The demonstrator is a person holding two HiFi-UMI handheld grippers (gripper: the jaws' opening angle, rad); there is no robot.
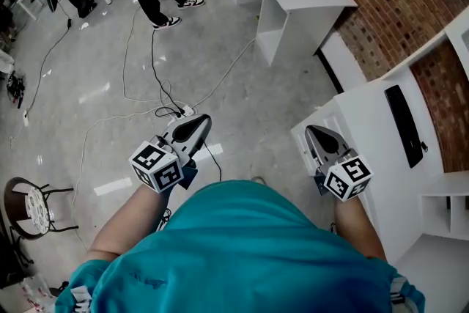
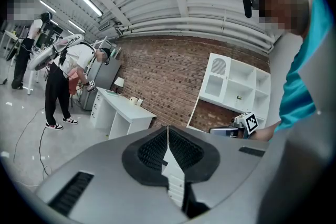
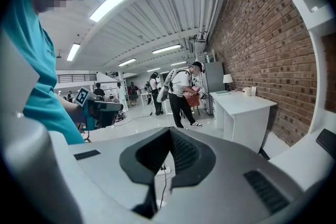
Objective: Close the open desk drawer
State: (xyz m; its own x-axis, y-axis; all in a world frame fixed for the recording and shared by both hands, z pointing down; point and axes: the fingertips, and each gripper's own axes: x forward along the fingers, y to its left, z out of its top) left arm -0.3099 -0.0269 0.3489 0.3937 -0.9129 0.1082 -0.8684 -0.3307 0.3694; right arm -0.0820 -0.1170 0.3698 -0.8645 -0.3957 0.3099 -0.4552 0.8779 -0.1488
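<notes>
The left gripper [image 1: 201, 121] and right gripper [image 1: 312, 131] hover with jaws closed on nothing, apparently poised to push, the right by the white surface's [image 1: 366, 113] corner, where no view plainly shows the open drawer.

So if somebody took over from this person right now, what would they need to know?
Left hand-held gripper: shut, empty, held over the floor.
Right hand-held gripper: shut, empty, held over the near corner of the white desk.
Drawer: no open drawer can be made out in these views, and neither gripper seems to touch anything.
Done: nothing that shows.
Left: find the open drawer and push it shut.
</notes>
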